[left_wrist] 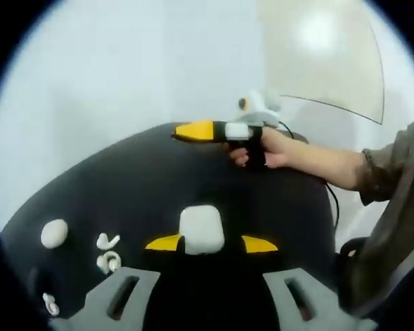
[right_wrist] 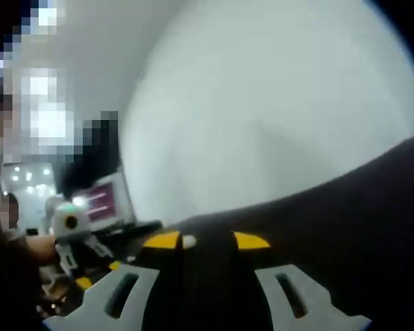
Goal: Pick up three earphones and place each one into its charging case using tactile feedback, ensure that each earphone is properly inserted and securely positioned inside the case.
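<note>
Item, left gripper (left_wrist: 212, 243): two grey jaws with yellow tips, closed narrow on a white, smooth, rounded-square plastic charging case (left_wrist: 202, 229), lid shut as far as can be told, held over a black matte desk (left_wrist: 145, 186). Item, right gripper (right_wrist: 208, 241): same grey-and-yellow build; in the right gripper view a small white glossy earphone (right_wrist: 189, 241) sits against its left yellow tip with a gap to the other tip, so whether it is clamped cannot be told; in the left gripper view this gripper is seen beyond the case, carried in a person's hand (left_wrist: 265, 148). Items left of the case, on the desk: a white oval pebble-shaped closed case (left_wrist: 54, 233), well apart; two white curved earphones (left_wrist: 108, 252) between it and the held case, lying close together; one more white earphone (left_wrist: 50, 303) nearest the lower edge of the view. Backdrop: a plain pale wall (left_wrist: 110, 76). Risks, as judgement: the held case appears closed, so an insertion attempted now would strike the lid; the hard glossy shell could slip or twist between the narrow tips under downward pressure; the tiny earphone at the right gripper's tip, if only lightly seated, could drop onto the dark desk or roll; the two adjacent earphones may be nudged together during a pick, since each is rounded and light.
</note>
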`<state>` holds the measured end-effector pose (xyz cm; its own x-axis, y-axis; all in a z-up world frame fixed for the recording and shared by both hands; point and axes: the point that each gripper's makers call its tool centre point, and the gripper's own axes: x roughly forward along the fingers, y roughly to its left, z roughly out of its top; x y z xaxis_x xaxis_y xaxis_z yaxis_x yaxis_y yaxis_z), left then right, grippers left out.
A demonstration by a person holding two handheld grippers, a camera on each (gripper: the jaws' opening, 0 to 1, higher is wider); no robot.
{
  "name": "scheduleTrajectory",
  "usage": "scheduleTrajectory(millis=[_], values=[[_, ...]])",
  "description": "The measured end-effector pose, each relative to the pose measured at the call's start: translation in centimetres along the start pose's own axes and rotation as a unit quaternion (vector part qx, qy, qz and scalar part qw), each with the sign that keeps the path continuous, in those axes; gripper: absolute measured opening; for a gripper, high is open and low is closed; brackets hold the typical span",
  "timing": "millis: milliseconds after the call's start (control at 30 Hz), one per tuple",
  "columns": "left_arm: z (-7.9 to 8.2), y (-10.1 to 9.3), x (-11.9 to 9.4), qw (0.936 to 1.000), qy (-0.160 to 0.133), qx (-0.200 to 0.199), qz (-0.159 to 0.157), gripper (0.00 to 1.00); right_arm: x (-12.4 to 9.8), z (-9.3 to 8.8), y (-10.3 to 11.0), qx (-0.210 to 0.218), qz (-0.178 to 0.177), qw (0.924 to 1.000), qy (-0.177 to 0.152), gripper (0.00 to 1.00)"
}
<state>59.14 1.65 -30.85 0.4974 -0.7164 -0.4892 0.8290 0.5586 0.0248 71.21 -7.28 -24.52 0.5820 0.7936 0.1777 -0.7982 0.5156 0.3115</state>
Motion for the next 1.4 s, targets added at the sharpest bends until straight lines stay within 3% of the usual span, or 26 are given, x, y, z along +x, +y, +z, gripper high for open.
scheduleTrajectory(millis=[133,233,300,367,433,500,533,600,633,700,733,767,800,833,867,933,967,1033,1100,1133,1233,1400], values=[[0.0,0.3,-2.0,0.9995,-0.029,-0.006,0.011,0.29,-0.1,-0.1,0.3,-0.006,0.004,1.0,0.004,0.3],[-0.7,3.3,-5.3,0.9956,-0.056,0.006,0.075,0.29,-0.1,-0.2,0.6,-0.012,0.007,0.9999,0.006,0.3],[-1.2,6.5,-8.7,0.9862,-0.091,0.003,0.138,0.29,-0.1,-0.3,0.7,-0.015,0.008,0.9998,0.009,0.3],[-0.8,9.5,-11.9,0.9685,-0.157,-0.019,0.193,0.29,0.0,-0.3,0.8,-0.018,0.009,0.9997,0.011,0.3],[-0.2,12.0,-14.8,0.9424,-0.227,-0.025,0.245,0.26,0.0,-0.4,0.9,-0.022,0.01,0.9996,0.014,0.3],[0.2,13.7,-17.6,0.9092,-0.299,-0.032,0.288,0.19,0.0,-0.6,0.9,-0.03,0.01,0.9993,0.02,0.3],[0.1,14.3,-18.5,0.8962,-0.323,-0.041,0.302,0.18,0.0,-0.7,0.8,-0.036,0.009,0.999,0.025,0.3],[-0.1,14.8,-19.3,0.8803,-0.353,-0.044,0.314,0.18,0.0,-1.0,0.8,-0.049,0.007,0.9982,0.034,0.3],[-0.3,14.9,-19.3,0.8772,-0.359,-0.04,0.317,0.18,0.0,-1.2,0.8,-0.056,0.006,0.9976,0.041,0.3],[-1.0,15.2,-19.1,0.8742,-0.36,-0.04,0.323,0.17,0.0,-1.4,0.8,-0.068,0.003,0.9964,0.05,0.3],[-1.4,15.5,-19.1,0.877,-0.351,-0.046,0.325,0.17,0.0,-1.6,0.5,-0.069,-0.007,0.9959,0.058,0.3],[-1.3,15.5,-19.3,0.875,-0.355,-0.053,0.325,0.17,-0.2,-1.7,0.1,-0.065,-0.03,0.995,0.07,0.3],[-0.8,15.3,-19.7,0.8685,-0.373,-0.045,0.323,0.17,-0.3,-1.7,0.0,-0.055,-0.055,0.9941,0.077,0.3],[-0.9,15.1,-19.5,0.8715,-0.371,-0.044,0.318,0.16,-0.7,-2.2,0.0,-0.033,-0.084,0.9915,0.093,0.3],[-1.0,14.8,-18.8,0.8813,-0.363,-0.05,0.298,0.16,-1.3,-3.3,0.6,-0.02,-0.099,0.9863,0.13,0.3],[-1.2,14.3,-17.9,0.8919,-0.348,-0.044,0.286,0.16,-1.9,-4.6,3.4,-0.047,-0.074,0.9807,0.175,0.33],[-0.9,14.1,-17.6,0.8937,-0.347,-0.032,0.282,0.17,-2.4,-5.2,4.5,-0.059,-0.076,0.9771,0.189,0.37],[-0.8,13.7,-17.0,0.8999,-0.337,-0.013,0.277,0.17,-2.9,-5.6,5.9,-0.084,-0.111,0.9733,0.183,0.44],[-0.7,13.3,-16.6,0.9035,-0.334,-0.006,0.268,0.19,-2.4,-6.4,8.1,-0.106,-0.107,0.972,0.18,0.54],[-0.7,13.2,-16.6,0.9042,-0.335,-0.004,0.265,0.2,-2.1,-6.7,8.5,-0.11,-0.107,0.9715,0.181,0.57],[-0.7,13.1,-16.7,0.904,-0.338,-0.006,0.262,0.2,-1.0,-8.5,9.5,-0.169,-0.094,0.956,0.221,0.62],[-0.7,13.4,-17.5,0.8951,-0.354,-0.02,0.27,0.19,0.4,-10.2,8.9,-0.146,-0.113,0.9517,0.245,0.62]])
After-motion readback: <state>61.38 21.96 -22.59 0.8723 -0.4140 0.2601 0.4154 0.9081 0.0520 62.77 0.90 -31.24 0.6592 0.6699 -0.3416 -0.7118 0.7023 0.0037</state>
